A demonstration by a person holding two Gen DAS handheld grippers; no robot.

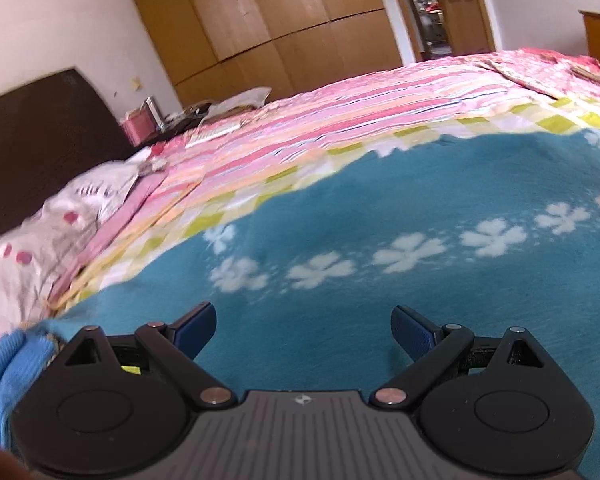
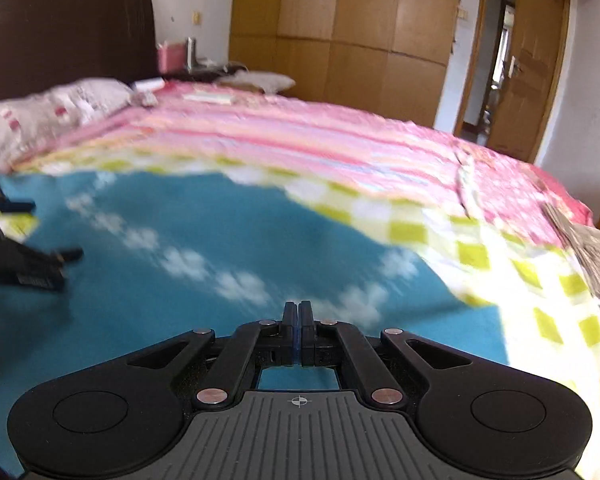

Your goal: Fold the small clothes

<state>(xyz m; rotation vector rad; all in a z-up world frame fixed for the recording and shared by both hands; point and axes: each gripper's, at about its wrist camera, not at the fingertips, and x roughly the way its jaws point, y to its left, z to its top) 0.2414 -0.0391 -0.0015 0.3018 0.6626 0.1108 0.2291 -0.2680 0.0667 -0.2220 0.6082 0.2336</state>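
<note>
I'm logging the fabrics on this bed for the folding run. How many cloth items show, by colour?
Teal cloth with white flowers: 1
Pink striped bedcover with yellow-green checked border: 1
Grey-white pillow with pink spots: 1
Light blue knitted garment: 1
Total: 4

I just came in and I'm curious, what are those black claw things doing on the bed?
A person holds two grippers over a teal blanket with white flowers spread on the bed. The left gripper is open with nothing between its fingers. The right gripper is shut; whether it pinches any cloth is hard to tell.
</note>
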